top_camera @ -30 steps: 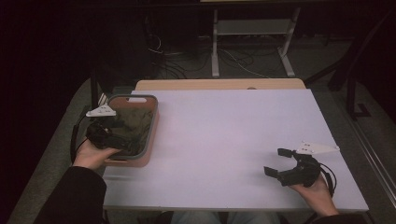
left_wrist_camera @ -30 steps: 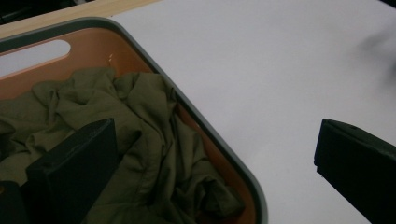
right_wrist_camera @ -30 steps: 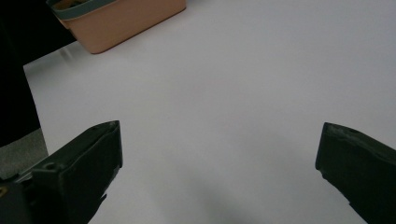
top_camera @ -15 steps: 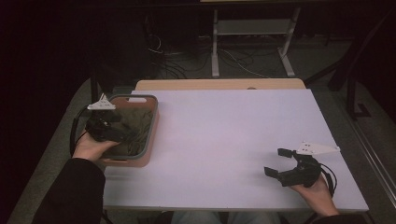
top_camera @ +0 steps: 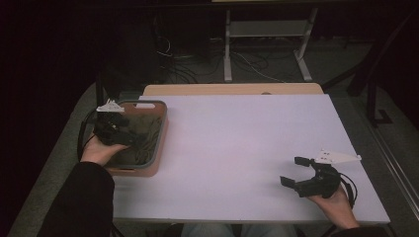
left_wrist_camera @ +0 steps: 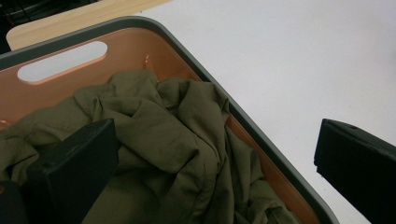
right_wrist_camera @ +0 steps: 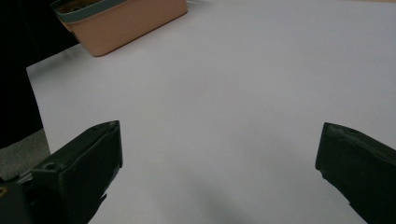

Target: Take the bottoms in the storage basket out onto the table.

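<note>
An orange basket with a grey rim (top_camera: 162, 129) stands at the table's left edge, and a crumpled olive-green cloth (top_camera: 142, 146) lies inside it. My left gripper (top_camera: 132, 136) hovers over the basket's left side. In the left gripper view the cloth (left_wrist_camera: 163, 135) lies bunched below the left gripper (left_wrist_camera: 214, 140), whose jaws stand wide apart and hold nothing, with the basket rim (left_wrist_camera: 196, 70) running between them. My right gripper (top_camera: 293, 171) rests open near the table's front right corner. The right gripper view has the right gripper (right_wrist_camera: 217, 135) over bare white tabletop.
The white table (top_camera: 247, 143) stretches between the two grippers. A wooden strip (top_camera: 232, 89) borders its far edge. In the right gripper view the basket (right_wrist_camera: 126, 18) stands far off at the top left. Cables and a metal stand sit on the floor beyond.
My left gripper has shifted a little farther from the person, over the basket, over the last second. The right gripper has stayed in place.
</note>
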The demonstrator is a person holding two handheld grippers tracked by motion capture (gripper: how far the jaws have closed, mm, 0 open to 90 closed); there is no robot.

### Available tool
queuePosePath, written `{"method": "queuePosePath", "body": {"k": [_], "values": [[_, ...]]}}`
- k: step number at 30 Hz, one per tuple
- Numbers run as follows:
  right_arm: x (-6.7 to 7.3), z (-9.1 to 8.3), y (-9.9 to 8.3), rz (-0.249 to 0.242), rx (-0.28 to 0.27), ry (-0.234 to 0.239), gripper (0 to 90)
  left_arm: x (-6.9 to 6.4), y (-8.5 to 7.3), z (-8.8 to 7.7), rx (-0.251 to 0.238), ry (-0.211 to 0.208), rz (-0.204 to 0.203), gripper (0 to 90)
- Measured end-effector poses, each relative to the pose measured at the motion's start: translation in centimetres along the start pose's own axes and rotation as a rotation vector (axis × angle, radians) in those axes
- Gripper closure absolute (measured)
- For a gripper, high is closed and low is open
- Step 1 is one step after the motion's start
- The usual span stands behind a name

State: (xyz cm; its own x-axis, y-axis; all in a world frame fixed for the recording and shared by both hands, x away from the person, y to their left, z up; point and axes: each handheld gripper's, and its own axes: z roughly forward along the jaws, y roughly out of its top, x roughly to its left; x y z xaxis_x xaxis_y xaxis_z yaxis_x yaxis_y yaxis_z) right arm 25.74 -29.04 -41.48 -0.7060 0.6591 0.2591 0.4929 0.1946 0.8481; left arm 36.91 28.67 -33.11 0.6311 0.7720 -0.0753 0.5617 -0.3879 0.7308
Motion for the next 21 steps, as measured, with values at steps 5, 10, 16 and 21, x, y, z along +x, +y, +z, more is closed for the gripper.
{"method": "queuePosePath", "body": {"k": [5,10,16,21], "values": [[0.0,0.0,0.0,0.000,0.001,0.002,0.3,0.4,-0.1,0.3,0.010,0.007,-0.009,0.0],[0.0,0.0,0.0,-0.004,0.002,0.003,0.3,1.3,-0.5,0.9,0.015,0.019,-0.035,0.0],[0.0,0.0,0.0,-0.009,0.003,0.001,0.3,2.1,-1.0,1.4,0.025,0.025,-0.057,0.0],[-0.1,-0.1,0.0,-0.001,-0.002,0.000,0.3,2.9,-1.5,1.9,0.023,0.027,-0.084,0.0]]}}
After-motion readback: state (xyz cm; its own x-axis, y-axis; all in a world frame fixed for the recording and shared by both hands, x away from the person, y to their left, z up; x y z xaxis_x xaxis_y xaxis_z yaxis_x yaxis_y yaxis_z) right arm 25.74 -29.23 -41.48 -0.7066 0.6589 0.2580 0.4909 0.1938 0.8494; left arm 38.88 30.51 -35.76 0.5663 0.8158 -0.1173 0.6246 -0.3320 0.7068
